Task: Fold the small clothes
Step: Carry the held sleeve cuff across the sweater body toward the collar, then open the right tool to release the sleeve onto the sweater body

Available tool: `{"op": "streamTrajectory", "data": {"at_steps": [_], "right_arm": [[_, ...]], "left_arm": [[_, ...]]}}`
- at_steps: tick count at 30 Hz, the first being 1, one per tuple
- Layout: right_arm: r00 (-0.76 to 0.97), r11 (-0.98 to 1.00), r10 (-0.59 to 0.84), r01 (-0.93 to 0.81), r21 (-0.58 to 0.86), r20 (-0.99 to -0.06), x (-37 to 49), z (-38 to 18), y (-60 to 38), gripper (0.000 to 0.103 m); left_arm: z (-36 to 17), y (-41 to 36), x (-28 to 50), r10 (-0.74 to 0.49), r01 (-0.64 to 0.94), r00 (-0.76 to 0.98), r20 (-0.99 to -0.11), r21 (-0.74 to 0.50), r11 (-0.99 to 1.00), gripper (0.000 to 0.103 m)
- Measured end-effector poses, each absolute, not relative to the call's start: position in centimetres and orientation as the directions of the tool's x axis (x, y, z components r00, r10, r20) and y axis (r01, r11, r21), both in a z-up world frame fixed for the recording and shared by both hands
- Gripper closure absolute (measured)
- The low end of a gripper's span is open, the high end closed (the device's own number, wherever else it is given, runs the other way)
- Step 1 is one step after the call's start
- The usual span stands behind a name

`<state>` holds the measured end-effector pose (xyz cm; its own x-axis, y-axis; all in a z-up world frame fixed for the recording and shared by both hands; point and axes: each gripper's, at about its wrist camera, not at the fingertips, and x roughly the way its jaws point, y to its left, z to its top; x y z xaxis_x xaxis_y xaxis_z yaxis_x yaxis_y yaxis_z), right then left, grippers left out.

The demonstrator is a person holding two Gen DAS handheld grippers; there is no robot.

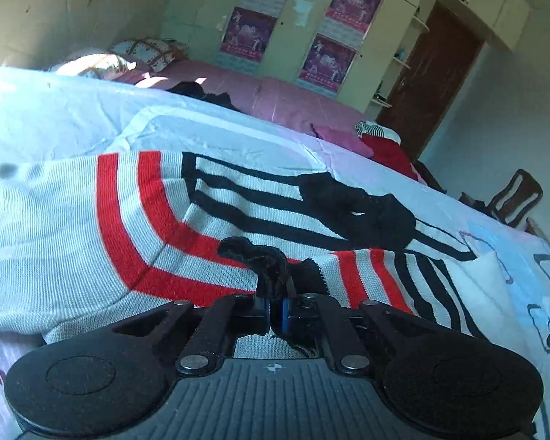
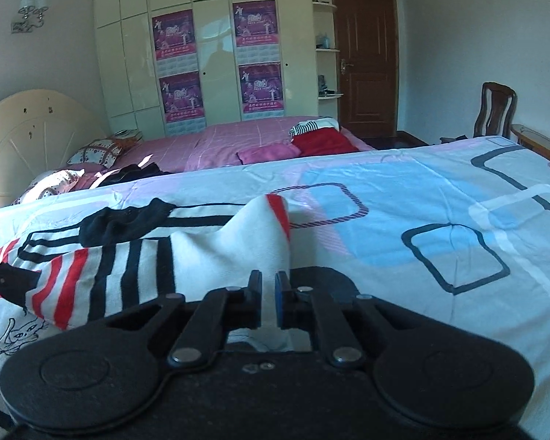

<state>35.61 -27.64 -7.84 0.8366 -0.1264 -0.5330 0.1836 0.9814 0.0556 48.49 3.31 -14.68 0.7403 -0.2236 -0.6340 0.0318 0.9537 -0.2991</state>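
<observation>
So the striped knit sweater is spread on the bed, right in front of both tools. The left hand-held gripper is clamped on its black collar edge, just ahead of its tips. The right hand-held gripper is pinched tight on a white fold of the sweater that peaks up just beyond its fingers. Both point downward at the bed.

both my wrist cameras sit low and close over the white, red and black striped knitted garment, looking across it toward the cream wardrobe with purple posters; the left view is tilted.
</observation>
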Motion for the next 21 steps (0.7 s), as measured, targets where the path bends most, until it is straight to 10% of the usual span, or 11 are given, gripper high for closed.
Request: {"op": "streamTrajectory", "data": {"at_steps": [4, 11, 15, 21], "right_arm": [[0.735, 0.991, -0.096, 0.132, 0.004, -0.671, 38.0, -12.0, -27.8, 0.097], [0.781, 0.99, -0.084, 0.136, 0.037, -0.619, 37.5, -10.2, -28.6, 0.092], [0.749, 0.999, -0.006, 0.029, 0.024, -0.662, 37.8, -11.9, -27.6, 0.091], [0.79, 0.998, -0.014, -0.03, -0.062, -0.614, 37.5, -9.5, -25.4, 0.088]], "left_arm": [[-15.3, 3.3, 48.7, -0.198, 0.032, 0.728, -0.656, -0.256, 0.966, 0.098], [-15.4, 3.2, 47.8, -0.181, 0.056, 0.736, -0.652, -0.208, 0.977, 0.095], [-15.1, 4.0, 47.0, -0.113, -0.007, 0.763, -0.637, -0.182, 0.983, 0.036], [-12.5, 3.0, 45.1, -0.1, 0.022, 0.806, -0.583, -0.139, 0.99, 0.035]]}}
